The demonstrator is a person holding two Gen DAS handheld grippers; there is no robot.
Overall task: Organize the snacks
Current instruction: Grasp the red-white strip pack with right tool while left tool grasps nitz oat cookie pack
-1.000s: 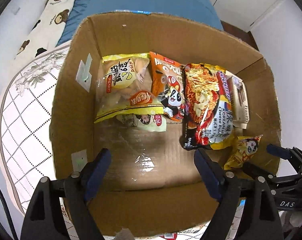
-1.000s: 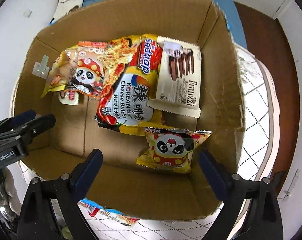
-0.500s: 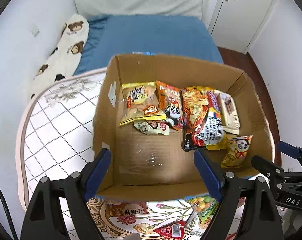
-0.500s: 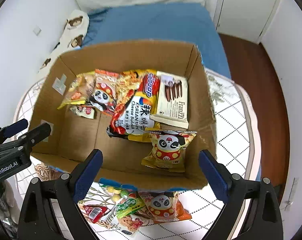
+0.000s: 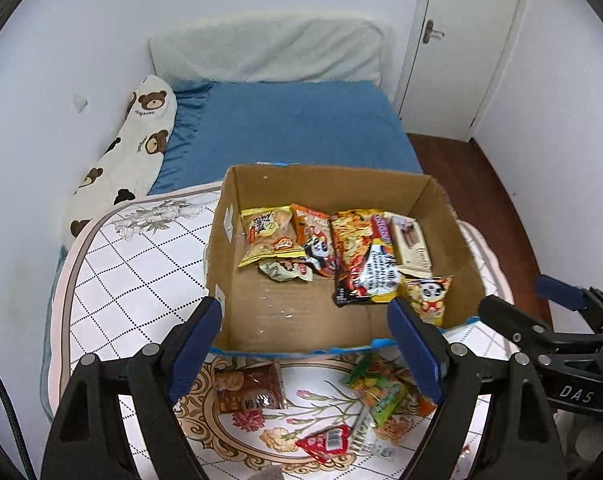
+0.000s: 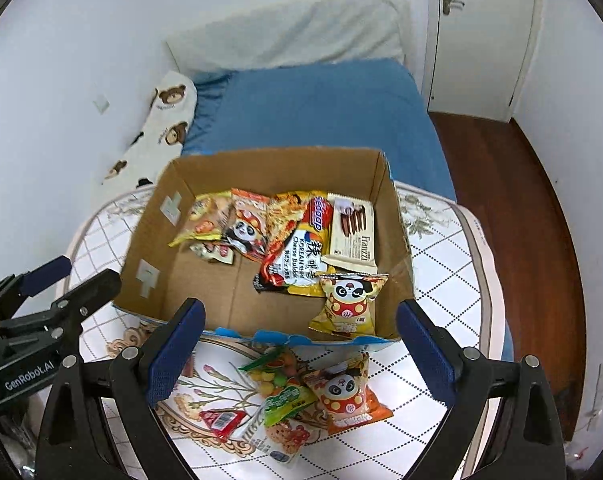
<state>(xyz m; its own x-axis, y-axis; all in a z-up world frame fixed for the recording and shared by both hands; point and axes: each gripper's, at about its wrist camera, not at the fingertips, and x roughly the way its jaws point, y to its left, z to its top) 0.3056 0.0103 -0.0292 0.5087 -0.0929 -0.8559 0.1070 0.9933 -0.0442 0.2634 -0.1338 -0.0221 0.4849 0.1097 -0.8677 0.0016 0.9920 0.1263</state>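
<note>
An open cardboard box stands on a patterned mat and holds several snack packs: a noodle pack, a wafer pack and a yellow panda bag. Loose snacks lie on the mat in front of the box: a brown pack, a green candy bag, an orange panda bag and a small red packet. My left gripper and right gripper are open and empty, above the loose snacks.
The mat lies on a bed with a blue sheet and a bear-print pillow. White walls stand on the left. A door and wooden floor are on the right.
Both grippers have pulled back and up from inside the box. The box looks smaller and the loose snacks in front of it have come into view. The yellow panda bag stays in the box.
</note>
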